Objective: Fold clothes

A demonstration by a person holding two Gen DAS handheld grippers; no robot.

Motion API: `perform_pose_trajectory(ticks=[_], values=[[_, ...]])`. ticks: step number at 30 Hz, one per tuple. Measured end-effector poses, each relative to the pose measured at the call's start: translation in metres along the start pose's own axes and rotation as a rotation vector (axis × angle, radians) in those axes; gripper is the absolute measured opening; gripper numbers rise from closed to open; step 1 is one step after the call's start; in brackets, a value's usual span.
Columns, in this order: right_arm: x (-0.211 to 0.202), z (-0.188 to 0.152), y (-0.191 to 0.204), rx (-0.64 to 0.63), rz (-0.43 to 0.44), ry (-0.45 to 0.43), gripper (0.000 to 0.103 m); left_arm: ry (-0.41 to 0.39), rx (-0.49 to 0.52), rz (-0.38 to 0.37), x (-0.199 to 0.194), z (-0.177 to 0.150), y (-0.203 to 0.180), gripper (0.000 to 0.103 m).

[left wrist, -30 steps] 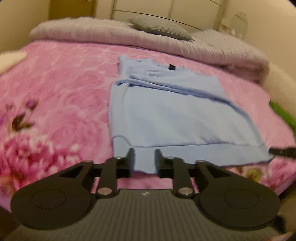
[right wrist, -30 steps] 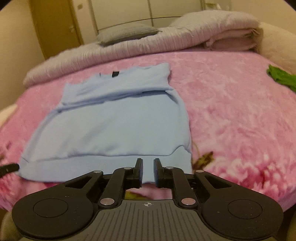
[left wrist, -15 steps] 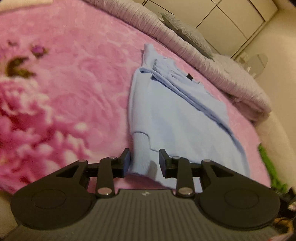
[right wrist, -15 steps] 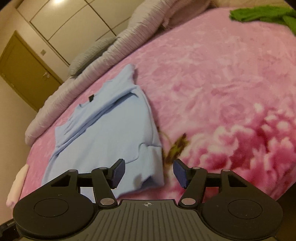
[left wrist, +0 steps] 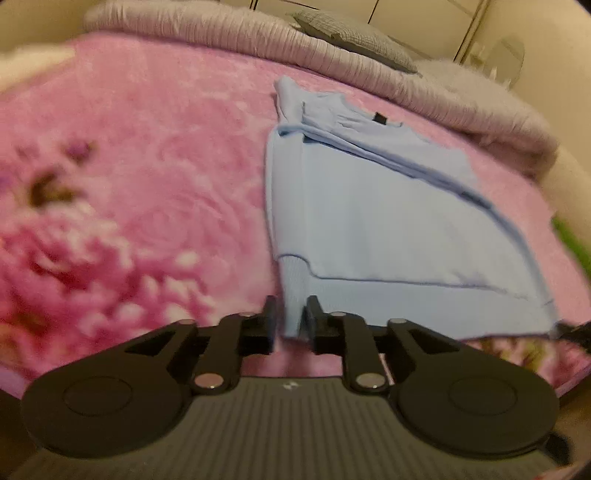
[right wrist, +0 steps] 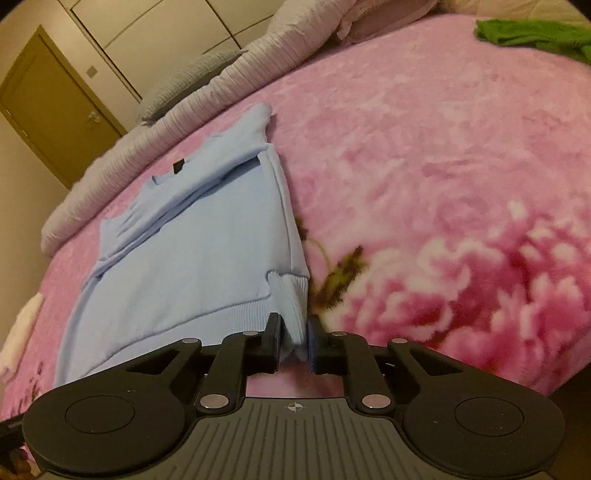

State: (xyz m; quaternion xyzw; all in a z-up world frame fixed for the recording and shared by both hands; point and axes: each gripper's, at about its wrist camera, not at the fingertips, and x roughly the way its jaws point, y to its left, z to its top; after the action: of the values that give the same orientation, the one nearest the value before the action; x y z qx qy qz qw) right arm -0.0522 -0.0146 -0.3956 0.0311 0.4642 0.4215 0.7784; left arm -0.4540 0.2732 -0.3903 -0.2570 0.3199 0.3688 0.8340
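Sweater (left wrist: 388,221), light blue, is lying flat on the pink floral blanket (left wrist: 129,184) of the bed, sleeves already laid across the chest, neck label (left wrist: 379,118) pointing toward the rolled grey quilt (left wrist: 221,33) at the head end. Ribbed hem is sitting nearest the bed's foot edge, which is why both claws are working there.

Left claw (left wrist: 290,319) is closing around the hem's left corner; the ribbed cuff of fabric is standing between its jaws, though a sliver of gap is showing on one side, so the pinch is looking not quite complete.

Right claw (right wrist: 294,341) is closing on the hem's right corner, and the pads are already pressing the bunched ribbing from both sides.

Both corners are being taken at once, probably so the hem can be carried as one straight edge toward the neck label, halving the sweater without skewing it. Gripping the thick ribbing rather than the thin body is likely giving a firmer hold.

Grey pillow (right wrist: 192,79) is resting on the quilt beyond the sweater. Green cloth (right wrist: 535,35) is lying well apart from the sweater, off to its right.
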Motion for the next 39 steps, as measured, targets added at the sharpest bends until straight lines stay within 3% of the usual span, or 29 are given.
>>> perform_pose_trajectory(ticks=[4,9,10,11,13,19,39], values=[[-0.025,-0.007,0.024,-0.097,-0.082,-0.024,0.013,0.003,0.08,0.1,-0.022,0.003,-0.026,0.02],[-0.026,-0.026,0.063,-0.184,-0.059,0.012,0.013,0.041,0.101,0.08,-0.031,-0.006,-0.059,0.023],[-0.024,-0.03,0.072,-0.205,-0.052,0.028,0.02,0.048,0.112,0.079,-0.031,-0.008,-0.066,0.023],[-0.024,-0.033,0.079,-0.219,-0.045,0.036,0.039,0.055,0.122,0.079,-0.032,-0.009,-0.073,0.023],[-0.029,-0.039,0.09,-0.239,-0.03,0.022,0.062,0.067,0.144,0.079,-0.034,-0.013,-0.088,0.025],[-0.047,-0.046,0.111,-0.304,-0.027,-0.037,0.063,0.045,0.198,0.084,-0.049,-0.021,-0.111,0.028],[-0.091,-0.075,0.118,-0.326,0.014,-0.065,0.063,-0.019,0.275,0.051,-0.099,-0.041,-0.134,0.03]])
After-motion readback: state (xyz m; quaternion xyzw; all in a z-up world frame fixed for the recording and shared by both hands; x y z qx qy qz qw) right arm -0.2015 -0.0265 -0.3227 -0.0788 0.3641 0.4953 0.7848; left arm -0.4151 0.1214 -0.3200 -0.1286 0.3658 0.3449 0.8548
